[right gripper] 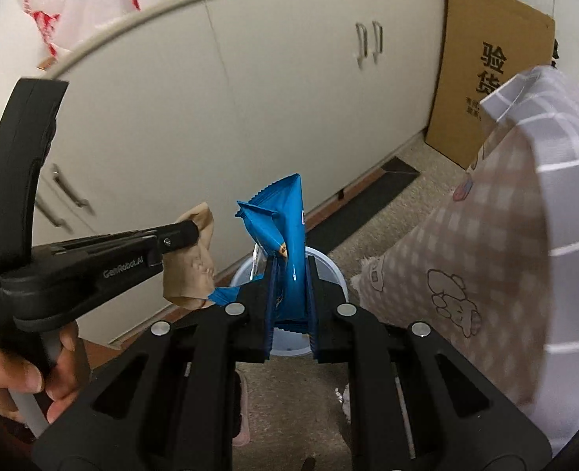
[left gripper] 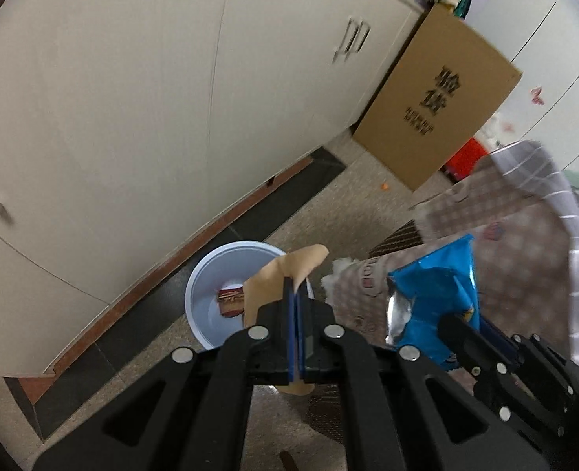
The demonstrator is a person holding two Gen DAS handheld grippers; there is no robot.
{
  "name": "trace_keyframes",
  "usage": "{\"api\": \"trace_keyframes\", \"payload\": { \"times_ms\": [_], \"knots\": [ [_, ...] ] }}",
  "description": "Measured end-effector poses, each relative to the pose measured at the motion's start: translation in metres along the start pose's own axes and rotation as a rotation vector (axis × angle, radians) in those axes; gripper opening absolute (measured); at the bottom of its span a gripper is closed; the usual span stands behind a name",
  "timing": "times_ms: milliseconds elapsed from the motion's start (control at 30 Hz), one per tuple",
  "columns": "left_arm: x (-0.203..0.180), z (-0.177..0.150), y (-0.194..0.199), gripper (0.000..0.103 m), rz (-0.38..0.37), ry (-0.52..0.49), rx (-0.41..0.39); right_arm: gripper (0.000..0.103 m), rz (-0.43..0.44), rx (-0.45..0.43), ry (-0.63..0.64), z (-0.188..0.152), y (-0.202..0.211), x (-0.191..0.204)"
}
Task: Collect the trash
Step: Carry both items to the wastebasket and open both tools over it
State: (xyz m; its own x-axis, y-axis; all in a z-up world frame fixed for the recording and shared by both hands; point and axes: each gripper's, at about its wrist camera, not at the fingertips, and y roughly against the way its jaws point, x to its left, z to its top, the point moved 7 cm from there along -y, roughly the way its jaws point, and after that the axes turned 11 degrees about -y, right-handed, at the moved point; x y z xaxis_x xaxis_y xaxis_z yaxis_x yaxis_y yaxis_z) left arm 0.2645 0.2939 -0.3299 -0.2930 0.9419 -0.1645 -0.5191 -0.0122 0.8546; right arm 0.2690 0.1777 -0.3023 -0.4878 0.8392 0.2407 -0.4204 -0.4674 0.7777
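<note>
Since both pieces of trash are already lifted above the white bin (left gripper: 218, 294) on the floor, the step in hand looks like the drop, and doing it well means bringing each claw squarely over the bin's mouth before letting go, because light wrappers drift sideways as they fall. The left claw (left gripper: 296, 294) has its fingers pressed together on a crumpled brown paper scrap (left gripper: 285, 271), which hangs over the bin's near rim; a small red wrapper (left gripper: 231, 301) already lies inside. The right claw (right gripper: 289, 274) pinches a blue snack packet (right gripper: 285, 227) upright between its fingers, almost directly above the bin in the right wrist view. The left one is tipped forward and down toward the bin, and the person's hand (right gripper: 22, 376) grips its handle low on the left. A checked cloth (right gripper: 486, 259) hangs just beside the bin, so the packet should be released clear of it
</note>
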Motion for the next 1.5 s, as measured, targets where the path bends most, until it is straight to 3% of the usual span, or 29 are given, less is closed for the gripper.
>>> {"api": "trace_keyframes", "payload": {
  "times_ms": [233, 300, 367, 567, 1300, 1333, 1400, 1433, 1500],
  "knots": [
    [0.0, 0.01, -0.027, 0.002, 0.005, 0.006, 0.027, 0.014, -0.032, 0.006, -0.012, -0.001, -0.026, -0.011],
    [0.002, 0.014, -0.03, 0.009, 0.016, 0.025, 0.026, 0.014, -0.036, 0.007, -0.019, -0.003, -0.028, -0.013],
    [0.005, 0.014, -0.036, 0.063, 0.022, 0.048, 0.054, 0.014, -0.038, 0.02, -0.025, -0.006, -0.032, -0.014],
    [0.011, 0.005, -0.035, 0.064, 0.04, 0.037, 0.055, 0.014, -0.037, 0.044, -0.033, -0.013, -0.04, -0.015],
    [0.055, -0.017, -0.016, 0.068, 0.061, 0.149, 0.049, 0.015, -0.007, 0.067, -0.075, 0.001, -0.067, -0.004],
    [0.058, -0.018, -0.016, 0.068, 0.065, 0.16, 0.054, 0.022, -0.008, 0.062, -0.078, 0.004, -0.068, -0.003],
    [0.064, -0.019, -0.014, 0.068, 0.064, 0.176, 0.054, 0.061, -0.013, 0.059, -0.091, 0.007, -0.071, -0.002],
    [0.067, -0.02, -0.013, 0.068, 0.065, 0.183, 0.052, 0.072, -0.022, 0.051, -0.1, 0.01, -0.071, -0.003],
    [0.07, -0.021, -0.01, 0.068, 0.067, 0.188, 0.049, 0.072, -0.018, 0.035, -0.103, 0.012, -0.068, 0.0]
  ]
}}
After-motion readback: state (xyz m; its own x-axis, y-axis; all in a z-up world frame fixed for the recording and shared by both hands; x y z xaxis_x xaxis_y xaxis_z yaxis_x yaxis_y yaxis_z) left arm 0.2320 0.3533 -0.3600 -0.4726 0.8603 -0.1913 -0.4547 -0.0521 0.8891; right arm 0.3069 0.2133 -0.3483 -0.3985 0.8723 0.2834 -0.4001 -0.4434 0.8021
